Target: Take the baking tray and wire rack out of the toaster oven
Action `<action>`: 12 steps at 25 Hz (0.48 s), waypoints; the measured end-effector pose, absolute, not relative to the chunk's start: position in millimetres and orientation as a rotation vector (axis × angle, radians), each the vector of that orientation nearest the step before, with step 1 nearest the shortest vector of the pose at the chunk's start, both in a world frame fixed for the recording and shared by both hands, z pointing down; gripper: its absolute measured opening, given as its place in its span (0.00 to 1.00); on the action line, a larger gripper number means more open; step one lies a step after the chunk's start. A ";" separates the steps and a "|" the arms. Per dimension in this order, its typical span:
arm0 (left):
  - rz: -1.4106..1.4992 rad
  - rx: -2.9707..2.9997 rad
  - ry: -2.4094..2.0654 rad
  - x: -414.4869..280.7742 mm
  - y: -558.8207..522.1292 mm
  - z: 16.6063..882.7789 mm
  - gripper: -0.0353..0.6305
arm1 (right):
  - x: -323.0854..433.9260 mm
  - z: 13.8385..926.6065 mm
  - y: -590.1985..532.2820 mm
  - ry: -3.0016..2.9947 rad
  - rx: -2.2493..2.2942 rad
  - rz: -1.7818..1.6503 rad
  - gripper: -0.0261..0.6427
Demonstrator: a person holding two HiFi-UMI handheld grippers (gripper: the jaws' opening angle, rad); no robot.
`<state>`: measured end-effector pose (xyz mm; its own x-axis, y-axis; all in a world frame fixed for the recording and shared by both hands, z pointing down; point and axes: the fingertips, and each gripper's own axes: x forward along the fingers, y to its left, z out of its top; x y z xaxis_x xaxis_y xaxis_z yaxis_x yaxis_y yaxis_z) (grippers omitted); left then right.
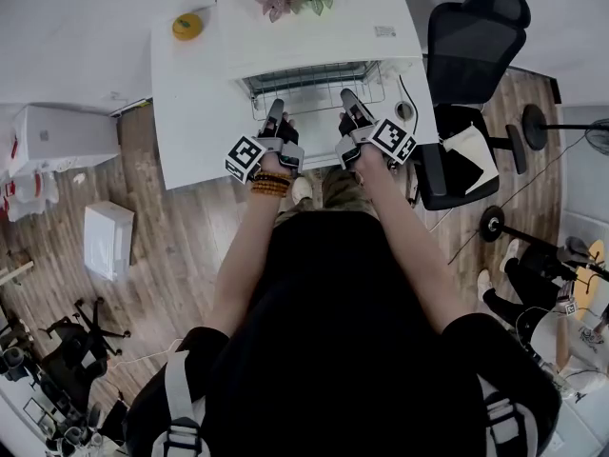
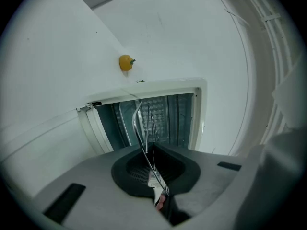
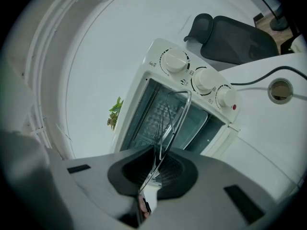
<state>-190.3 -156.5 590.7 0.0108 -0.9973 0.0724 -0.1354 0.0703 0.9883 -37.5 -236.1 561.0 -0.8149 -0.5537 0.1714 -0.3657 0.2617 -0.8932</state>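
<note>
While the wire rack [image 1: 314, 86] sits partway out of the toaster oven [image 1: 314, 22], upper centre of the head view, I have both tools on its front rod.

- The left gripper [image 1: 276, 108] is pinched tight on the rod, left of centre. Its own view shows the wire running straight into the closed jaws.
- The right gripper [image 1: 349, 98] is clamped on the same rod, right of centre.
- The rear of the rack is under the oven roof; the front projects over the white table [image 1: 190, 122].

Progress (my judgement):
- The oven mouth is open and the rack is partly drawn, but not free of the cavity.
- The baking tray [image 3: 196, 121] lies inside, below the rack and untouched. Its embossed floor shows in both gripper views.
- Left to do: finish drawing the rack out, set it on the table, then fetch the tray.

Writing:
- The three dials [image 3: 205, 80] at upper right of the right gripper view carry tick marks and small print, too fine to read.
- A small logo [image 3: 152, 64] beside the top dial is illegible.
- A sticker [image 1: 384, 31] on the oven top is also unreadable.
- The gripper cubes show only square black-and-white patterns, with no text.
</note>
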 end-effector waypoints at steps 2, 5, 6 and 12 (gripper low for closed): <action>-1.066 1.257 -1.332 -190.0 -152.3 591.4 0.09 | -36.1 560.6 -232.2 2.347 -0.862 -1.586 0.10; -1.061 1.252 -1.321 -187.5 -146.8 591.0 0.09 | -34.4 559.8 -227.0 2.346 -0.858 -1.585 0.10; -1.060 1.253 -1.316 -186.1 -144.8 590.7 0.09 | -33.3 559.5 -225.1 2.347 -0.856 -1.586 0.10; -1.057 1.257 -1.292 -179.2 -132.8 589.8 0.09 | -26.2 557.8 -212.1 2.349 -0.847 -1.592 0.10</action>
<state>-179.2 -132.8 589.8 0.0453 -0.9956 0.0815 -0.1175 0.0758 0.9902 -26.2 -212.1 557.8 -0.8214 -0.5466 0.1627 -0.3537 0.2644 -0.8972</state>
